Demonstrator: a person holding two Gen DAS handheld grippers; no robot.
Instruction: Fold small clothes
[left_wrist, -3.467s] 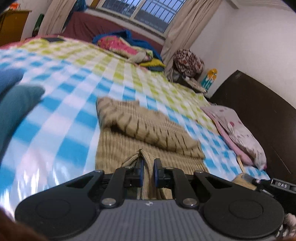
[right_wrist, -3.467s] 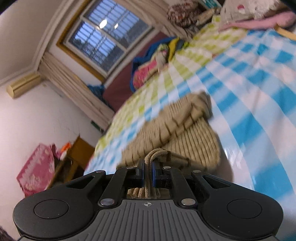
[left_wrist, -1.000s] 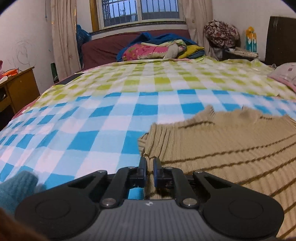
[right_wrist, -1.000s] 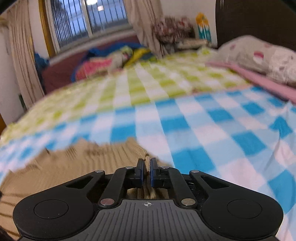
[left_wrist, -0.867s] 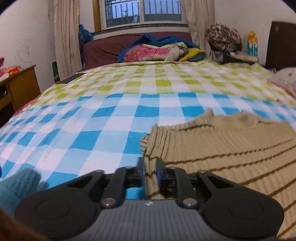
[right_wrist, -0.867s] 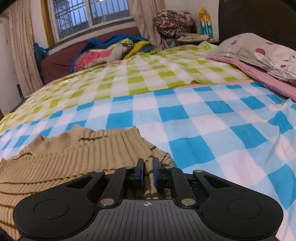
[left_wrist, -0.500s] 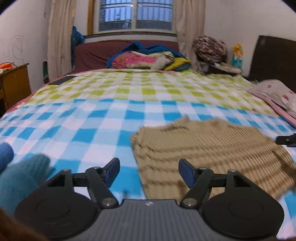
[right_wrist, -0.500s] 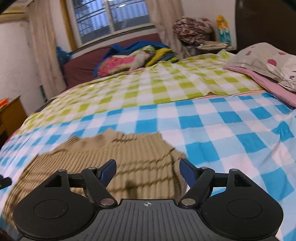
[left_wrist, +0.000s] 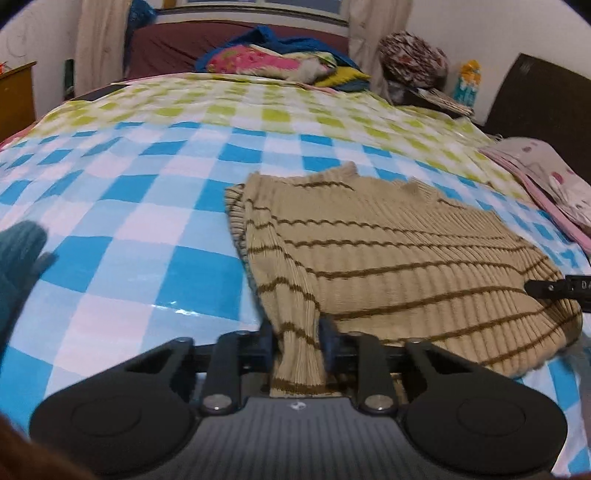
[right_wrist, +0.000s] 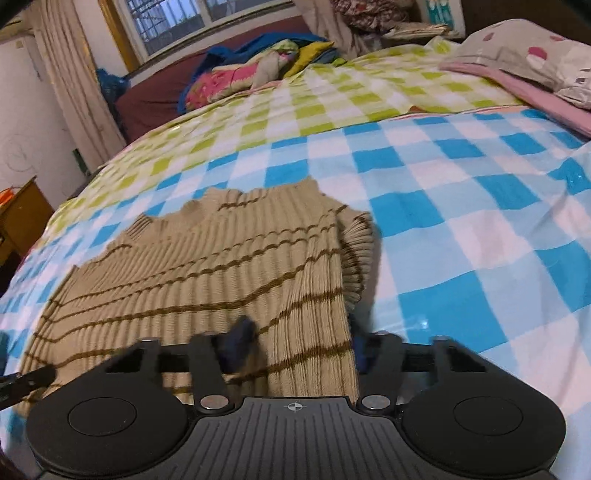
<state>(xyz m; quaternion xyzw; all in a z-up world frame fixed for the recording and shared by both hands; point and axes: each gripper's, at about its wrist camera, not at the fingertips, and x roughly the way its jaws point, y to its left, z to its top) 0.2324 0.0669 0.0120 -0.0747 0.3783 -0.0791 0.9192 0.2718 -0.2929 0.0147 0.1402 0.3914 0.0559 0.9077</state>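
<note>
A tan ribbed sweater with brown stripes (left_wrist: 388, 258) lies folded on the checked bed sheet (left_wrist: 147, 192). My left gripper (left_wrist: 297, 332) has its jaws closed around the sweater's near left corner. In the right wrist view the sweater (right_wrist: 207, 273) spreads to the left, and my right gripper (right_wrist: 299, 339) straddles its near right edge with the jaws partly apart and cloth between them. The right gripper's tip shows at the right edge of the left wrist view (left_wrist: 554, 288).
A pile of colourful bedding (left_wrist: 280, 62) lies at the far end under the window. A pink-edged pillow (right_wrist: 535, 62) sits at the right. A wooden cabinet (left_wrist: 14, 96) stands at the far left. A teal-gloved hand (left_wrist: 18, 258) is at the left.
Both grippers let go of the sweater and opened wide, then came down on its near corners. The left jaws have closed on the cloth; the right jaws have narrowed around it.
</note>
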